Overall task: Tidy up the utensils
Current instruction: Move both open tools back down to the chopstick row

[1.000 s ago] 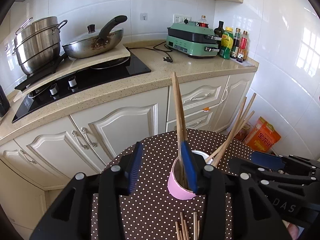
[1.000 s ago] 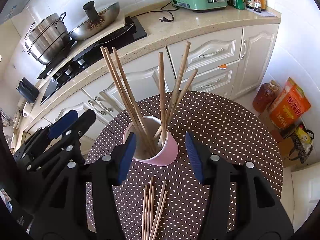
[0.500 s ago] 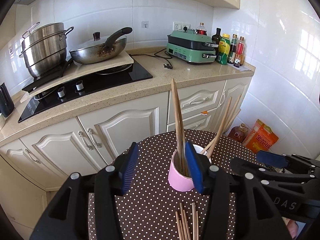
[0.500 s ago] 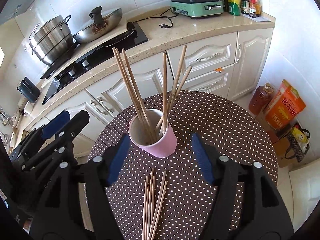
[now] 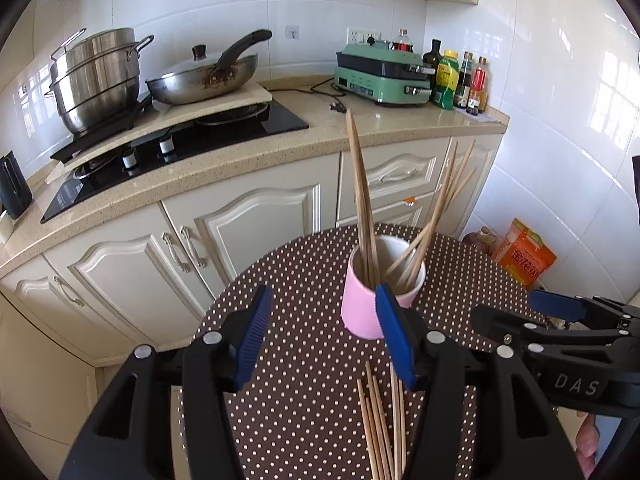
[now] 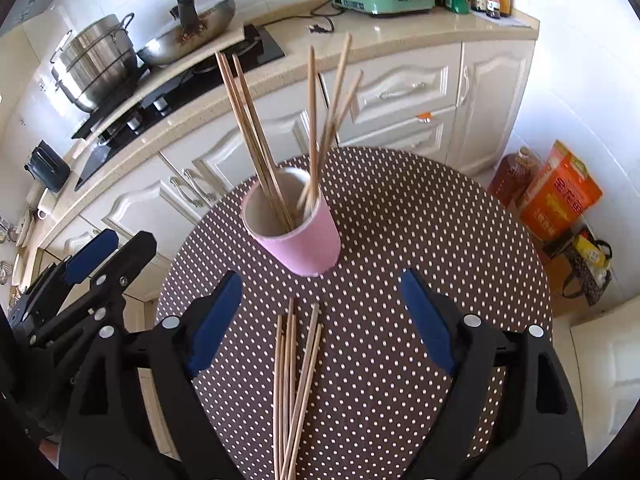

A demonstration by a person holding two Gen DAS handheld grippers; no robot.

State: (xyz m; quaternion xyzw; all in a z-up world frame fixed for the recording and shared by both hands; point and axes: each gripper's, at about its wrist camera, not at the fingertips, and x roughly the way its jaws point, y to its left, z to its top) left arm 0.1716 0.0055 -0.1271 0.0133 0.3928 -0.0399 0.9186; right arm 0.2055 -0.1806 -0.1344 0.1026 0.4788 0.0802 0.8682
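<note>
The left gripper point(image 5: 320, 332) hangs with jaws apart and empty, having just been opening; its right pad overlaps the near wall of the tall pink ceramic cup point(image 5: 370, 292), though contact cannot be told. That cup, on the round brown polka-dot tabletop point(image 6: 400, 216), holds several upright wooden chopsticks point(image 6: 260, 136). Nearer than the cup lies a loose bundle of bare wooden chopsticks point(image 6: 296, 376), their long axis running from the cup toward the cameras. The right gripper point(image 6: 324, 320) has also just been widening, empty, and straddles the bundle's far tips, so it seems the nearer one. Its body reads "DAS"; the orange bag's print is illegible.
</note>
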